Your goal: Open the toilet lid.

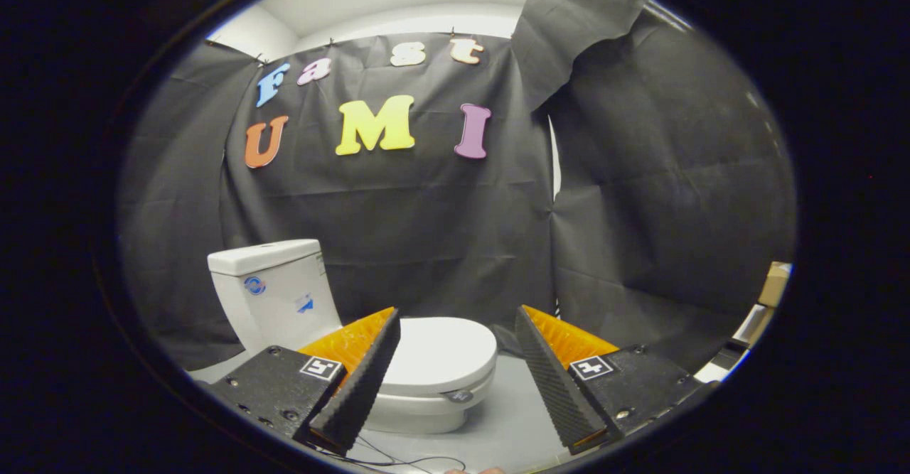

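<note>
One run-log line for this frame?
gripper: open, holding nothing | toilet lid: closed, beyond the fingers | tank: behind lid | contact: none

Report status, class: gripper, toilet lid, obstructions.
Gripper open, holding nothing. Toilet lid down, just beyond the fingers. Thin cable on the floor below.
</note>
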`<state>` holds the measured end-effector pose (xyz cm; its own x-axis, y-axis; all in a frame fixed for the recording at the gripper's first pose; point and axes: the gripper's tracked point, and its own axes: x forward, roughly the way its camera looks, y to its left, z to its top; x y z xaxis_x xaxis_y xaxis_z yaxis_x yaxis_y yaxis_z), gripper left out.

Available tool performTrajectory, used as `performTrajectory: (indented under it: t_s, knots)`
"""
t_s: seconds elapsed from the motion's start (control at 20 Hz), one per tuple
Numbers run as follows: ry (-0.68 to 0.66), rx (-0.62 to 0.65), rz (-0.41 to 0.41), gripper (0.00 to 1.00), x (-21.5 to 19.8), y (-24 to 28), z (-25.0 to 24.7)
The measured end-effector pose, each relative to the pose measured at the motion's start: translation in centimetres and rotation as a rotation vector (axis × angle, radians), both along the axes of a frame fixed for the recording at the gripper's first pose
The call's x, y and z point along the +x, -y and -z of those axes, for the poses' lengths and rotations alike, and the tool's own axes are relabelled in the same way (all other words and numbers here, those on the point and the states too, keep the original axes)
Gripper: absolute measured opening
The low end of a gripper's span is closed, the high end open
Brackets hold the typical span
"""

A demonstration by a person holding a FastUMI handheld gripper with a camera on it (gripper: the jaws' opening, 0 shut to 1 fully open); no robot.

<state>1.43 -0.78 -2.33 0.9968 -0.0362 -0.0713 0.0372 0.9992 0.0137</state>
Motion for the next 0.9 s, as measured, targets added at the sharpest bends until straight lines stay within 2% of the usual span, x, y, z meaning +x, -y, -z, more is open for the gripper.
performTrajectory:
  t_s: [0.15, 0.4, 0.55, 0.8, 0.9]
  knots:
    - [-0.021, 0.05, 0.031, 1.0, 0.9, 0.9, 0.5]
    - [-0.119, 0.101, 0.032, 1.0, 3.6, 1.0, 3.1]
    - [-0.305, 0.182, 0.048, 1.0, 5.8, 1.3, 7.4]
    - [-0.485, 0.23, 0.031, 1.0, 8.3, 1.5, 12.6]
    - [-0.542, 0.234, 0.051, 1.0, 8.8, 1.9, 14.9]
